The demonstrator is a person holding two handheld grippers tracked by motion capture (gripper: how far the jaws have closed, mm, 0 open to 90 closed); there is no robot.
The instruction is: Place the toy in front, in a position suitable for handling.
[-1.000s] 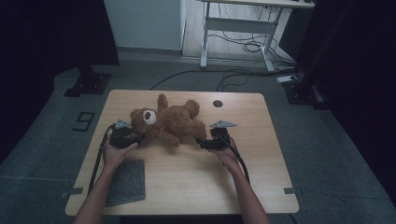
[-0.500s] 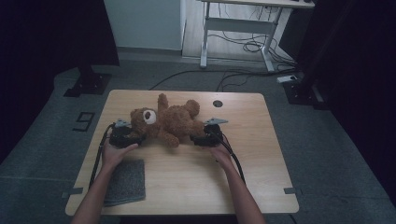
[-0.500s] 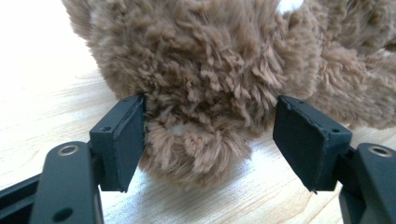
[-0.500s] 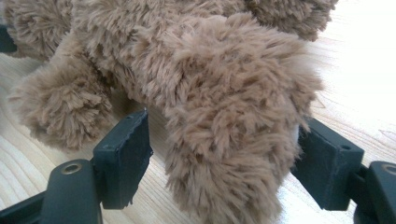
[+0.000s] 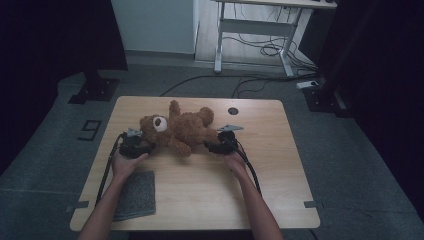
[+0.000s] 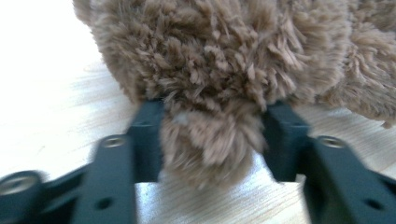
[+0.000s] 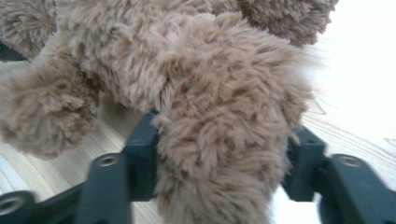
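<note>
With both sets of jaws having just closed in, the left gripper now pinches a plush lump at the head end of the teddy bear, and the left gripper view shows fur bulging between the black pads and squeezed in at each side, so that's a real clamp, not a hover. Right gripper does the same on a fat limb at the bear's far end from the head; in the right gripper view the limb fills the gap and the pads press into the pile. Bear lies on its back, across the wooden table, roughly mid-table and nearer the far edge than the person's side. Handling call: light, soft, fully compressible, nothing to break; stuffing will give and fur slides over it, so a shallow bite on pile alone would likely creep out. Best holds look like the limbs or an ear near the root, where there's bulk to trap, and both current grips seem deep enough. Expect the body to sag between the two holds if lifted. Outward from the bear: a grey cloth lies on the near left of it, past the left hand; a dark round hole sits just beyond it toward the far edge. No brand, tag or readable writing on the bear or the table.
</note>
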